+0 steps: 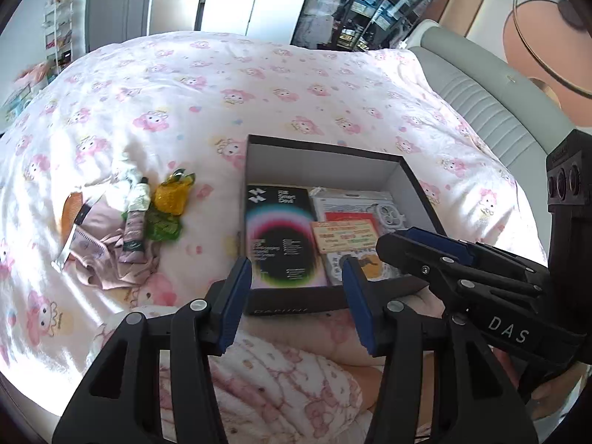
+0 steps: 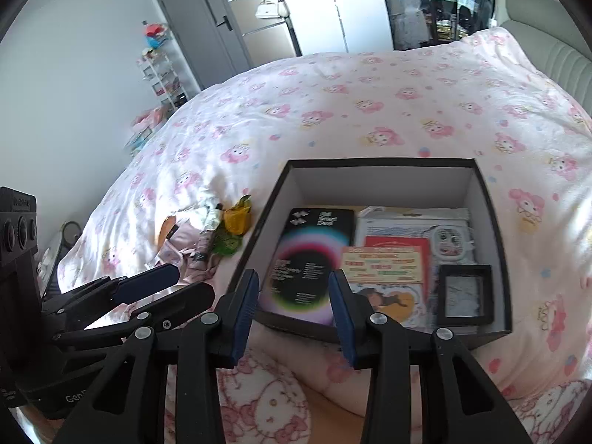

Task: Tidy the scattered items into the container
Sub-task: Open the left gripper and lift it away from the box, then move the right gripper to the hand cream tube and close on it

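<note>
A dark open box (image 1: 261, 146) (image 2: 484, 192) sits on the bed and holds a black booklet (image 1: 281, 233) (image 2: 307, 259), cards, stickers and a small black frame (image 2: 464, 294). Left of the box lie scattered items: a yellow wrapper (image 1: 172, 194) (image 2: 236, 216), a green wrapper (image 1: 162, 225), a hand cream tube (image 1: 137, 222), pink cloth (image 1: 107, 255) and an orange item (image 1: 70, 212). My left gripper (image 1: 296, 296) is open and empty at the box's near wall. My right gripper (image 2: 294, 307) is open and empty, over the box's near edge.
The bed has a pink cartoon-print duvet (image 1: 229, 85). A grey headboard (image 1: 492, 107) runs along the right. Wardrobes (image 2: 207, 26) and a white shelf rack (image 2: 162, 74) stand beyond the bed. Pink-patterned pyjama legs (image 2: 266, 396) are below the grippers.
</note>
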Action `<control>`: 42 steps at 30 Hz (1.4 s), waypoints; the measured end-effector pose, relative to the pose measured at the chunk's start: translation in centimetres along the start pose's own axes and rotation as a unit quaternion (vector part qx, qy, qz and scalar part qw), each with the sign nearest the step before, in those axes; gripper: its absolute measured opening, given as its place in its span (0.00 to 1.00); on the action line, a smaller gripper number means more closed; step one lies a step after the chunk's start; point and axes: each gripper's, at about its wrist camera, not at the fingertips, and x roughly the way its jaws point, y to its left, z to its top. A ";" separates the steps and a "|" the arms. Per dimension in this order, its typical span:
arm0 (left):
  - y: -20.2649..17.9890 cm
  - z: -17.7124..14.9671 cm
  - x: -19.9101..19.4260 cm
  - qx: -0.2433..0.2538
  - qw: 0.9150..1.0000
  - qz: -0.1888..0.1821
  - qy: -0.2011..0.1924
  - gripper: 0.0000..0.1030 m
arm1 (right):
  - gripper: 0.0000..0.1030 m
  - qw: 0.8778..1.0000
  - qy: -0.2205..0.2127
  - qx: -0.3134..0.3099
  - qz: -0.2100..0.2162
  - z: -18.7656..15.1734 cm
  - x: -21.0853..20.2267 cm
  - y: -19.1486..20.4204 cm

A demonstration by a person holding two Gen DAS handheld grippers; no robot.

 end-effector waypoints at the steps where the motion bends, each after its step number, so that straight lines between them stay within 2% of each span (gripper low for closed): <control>1: 1.1 -0.4 0.3 -0.013 1.000 0.001 -0.001 0.53 | 0.34 1.000 0.007 -0.005 0.008 -0.1 0.6 0.8; 7: 7.2 -2.0 -0.6 -0.071 0.997 0.010 -0.021 0.56 | 0.34 0.996 0.053 -0.026 0.069 0.2 4.8 5.2; 10: 11.0 -2.7 -0.7 -0.111 0.993 0.017 -0.025 0.56 | 0.34 0.995 0.061 -0.047 0.063 1.1 6.6 7.5; 13: 15.0 -3.3 0.5 -0.147 0.988 0.034 -0.011 0.56 | 0.34 0.993 0.072 -0.058 0.068 1.9 8.5 8.9; 16: 18.3 -3.2 2.6 -0.165 0.985 0.045 -0.002 0.55 | 0.34 0.993 0.091 -0.054 0.058 1.9 10.3 8.9; 19: 21.2 -2.6 5.4 -0.190 0.980 0.055 0.011 0.55 | 0.34 0.990 0.118 -0.038 0.067 2.1 12.6 8.5; 20: 22.0 -2.4 6.2 -0.202 0.978 0.049 0.014 0.55 | 0.34 0.989 0.124 -0.028 0.070 2.3 13.3 8.6; 22: 23.2 -2.2 7.1 -0.222 0.975 0.022 0.012 0.54 | 0.34 0.992 0.110 -0.025 0.049 3.2 14.2 9.3; 24: 23.9 -1.8 8.0 -0.236 0.972 0.001 0.015 0.52 | 0.34 0.992 0.102 -0.036 0.064 4.4 15.2 10.5; 26: 24.7 -1.4 9.3 -0.249 0.968 -0.013 0.035 0.43 | 0.34 0.989 0.122 -0.040 0.079 5.1 17.1 11.6; 27: 25.2 -1.2 9.9 -0.259 0.965 -0.020 0.044 0.32 | 0.34 0.987 0.135 -0.043 0.077 5.3 18.4 12.0; 28: 25.9 -1.2 10.5 -0.282 0.957 -0.033 0.050 0.19 | 0.34 0.986 0.146 -0.045 0.072 5.3 19.5 12.3; 29: 26.7 -1.4 11.0 -0.303 0.950 -0.045 0.057 0.18 | 0.34 0.983 0.160 -0.046 0.074 5.1 20.6 12.5; 30: 27.0 -1.5 11.1 -0.311 0.948 -0.052 0.055 0.18 | 0.33 0.980 0.175 -0.050 0.077 4.9 21.6 12.7; 32: 27.2 -1.6 10.9 -0.306 0.949 -0.051 0.046 0.18 | 0.28 0.976 0.186 -0.079 0.080 4.3 22.4 13.6; 34: 27.3 -1.5 11.2 -0.305 0.949 -0.066 0.041 0.18 | 0.28 0.971 0.196 -0.104 0.086 3.8 23.3 14.4; 37: 27.5 -0.8 12.4 -0.304 0.949 -0.067 0.046 0.18 | 0.29 0.967 0.224 -0.089 0.089 3.7 25.6 14.1; 42: 28.8 -0.2 14.8 -0.320 0.943 -0.069 0.069 0.18 | 0.31 0.959 0.264 -0.058 0.088 3.1 28.3 13.6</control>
